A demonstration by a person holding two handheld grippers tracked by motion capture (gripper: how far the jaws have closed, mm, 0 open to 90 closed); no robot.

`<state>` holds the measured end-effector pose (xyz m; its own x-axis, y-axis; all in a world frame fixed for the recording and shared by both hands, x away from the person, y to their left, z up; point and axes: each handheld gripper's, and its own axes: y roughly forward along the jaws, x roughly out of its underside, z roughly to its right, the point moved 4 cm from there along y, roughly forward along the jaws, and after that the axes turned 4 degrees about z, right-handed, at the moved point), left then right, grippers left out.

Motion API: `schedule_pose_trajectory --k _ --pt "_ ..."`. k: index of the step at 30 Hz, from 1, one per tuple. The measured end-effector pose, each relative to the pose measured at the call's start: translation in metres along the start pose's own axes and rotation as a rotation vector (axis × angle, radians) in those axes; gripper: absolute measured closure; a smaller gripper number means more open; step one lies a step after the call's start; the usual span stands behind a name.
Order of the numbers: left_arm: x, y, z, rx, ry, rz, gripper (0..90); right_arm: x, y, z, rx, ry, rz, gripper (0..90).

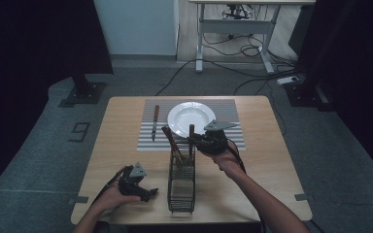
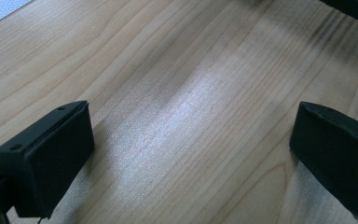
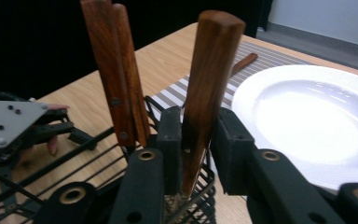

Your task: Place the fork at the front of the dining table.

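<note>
Your right tongs [image 1: 197,141] pinch a wooden-handled utensil [image 3: 209,84] standing upright in the black wire caddy [image 1: 181,183]. Your left tongs [image 1: 148,193] rest spread wide and empty on the desk [image 2: 168,93], just beside the caddy. Likely risk: lifting at a tilt could snag the utensil on the wires and tip the caddy. Two more wooden handles [image 3: 114,70] stand close beside your grip. Beyond it sit a white plate [image 1: 191,118] and a knife [image 1: 155,121] on a striped placemat [image 1: 230,111].
</note>
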<state>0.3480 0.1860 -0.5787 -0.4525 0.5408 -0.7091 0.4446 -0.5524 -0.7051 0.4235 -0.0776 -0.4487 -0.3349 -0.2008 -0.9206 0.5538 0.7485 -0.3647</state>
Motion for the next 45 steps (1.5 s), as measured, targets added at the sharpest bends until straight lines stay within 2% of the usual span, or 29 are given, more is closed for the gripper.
schedule_pose_trajectory --k 4,7,9,13,18,23,28,33,34,35,45 --pt "0.0 0.0 0.0 0.001 0.003 -0.002 0.0 -0.004 -0.004 -0.002 -0.018 0.016 0.046 77.0" --pt "0.0 0.0 0.0 0.0 0.003 -0.001 0.0 -0.012 -0.014 -0.007 -0.012 -0.02 0.097 77.3" --pt "0.0 0.0 0.0 0.0 0.003 -0.001 0.0 -0.018 -0.022 -0.009 -0.007 -0.026 0.131 77.3" --pt "0.0 0.0 0.0 0.0 0.003 -0.001 0.0 -0.035 -0.045 -0.014 -0.011 -0.041 0.218 77.4" --pt "0.0 0.0 0.0 0.0 0.004 -0.001 0.0 -0.056 -0.075 -0.018 -0.022 -0.054 0.302 77.9" --pt "0.0 0.0 0.0 0.0 0.004 -0.001 0.0 -0.069 -0.099 -0.016 -0.011 -0.068 0.354 78.5" --pt "0.0 0.0 0.0 0.0 0.004 -0.001 0.0 -0.074 -0.116 -0.008 0.016 -0.058 0.384 79.0" --pt "0.0 0.0 0.0 0.001 0.004 -0.001 0.0 -0.073 -0.126 0.006 0.055 -0.044 0.385 80.0" --pt "0.0 0.0 0.0 0.001 0.004 -0.001 0.0 -0.073 -0.126 0.006 0.055 -0.044 0.385 80.0" --pt "0.0 0.0 0.0 0.001 0.004 -0.001 0.0 -0.07 -0.127 0.013 0.072 -0.031 0.382 80.1" --pt "0.0 0.0 0.0 0.0 0.003 -0.001 0.0 -0.047 -0.122 0.042 0.156 0.014 0.328 80.4"
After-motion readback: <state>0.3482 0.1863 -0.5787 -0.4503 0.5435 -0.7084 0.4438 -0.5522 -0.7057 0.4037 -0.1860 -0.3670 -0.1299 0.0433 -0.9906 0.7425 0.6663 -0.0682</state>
